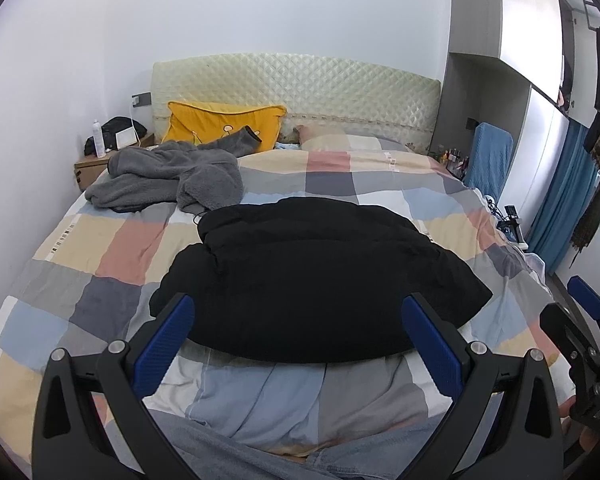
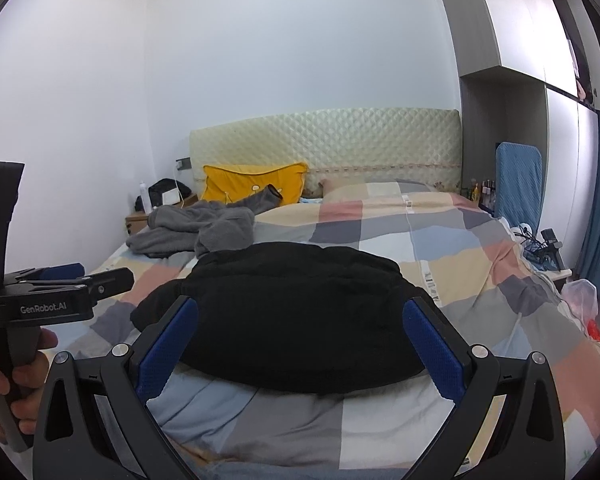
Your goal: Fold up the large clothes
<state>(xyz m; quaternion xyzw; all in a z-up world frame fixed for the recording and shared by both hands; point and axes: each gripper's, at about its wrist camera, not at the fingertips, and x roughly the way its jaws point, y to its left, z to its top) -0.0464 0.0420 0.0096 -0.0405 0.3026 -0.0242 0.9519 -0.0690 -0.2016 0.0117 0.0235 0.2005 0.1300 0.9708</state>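
Left gripper (image 1: 298, 330) fingers spread wide, nothing between them; right gripper (image 2: 300, 332) same, empty; both above the bed (image 1: 100, 248) edge; black jacket (image 1: 316, 276) lies folded flat just ahead of both finger pairs; grey fleece (image 1: 172, 176) further ahead-left, beside yellow pillow (image 1: 220, 122).

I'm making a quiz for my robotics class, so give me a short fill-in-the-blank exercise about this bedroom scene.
1. The folded garment nearest both grippers, the puffy jacket, is ____ in colour.
2. The crumpled fleece garment near the headboard is ____.
3. The pillow against the headboard is ____.
4. The left gripper and right gripper both have jaws that are ____.

Answers: black; grey; yellow; open
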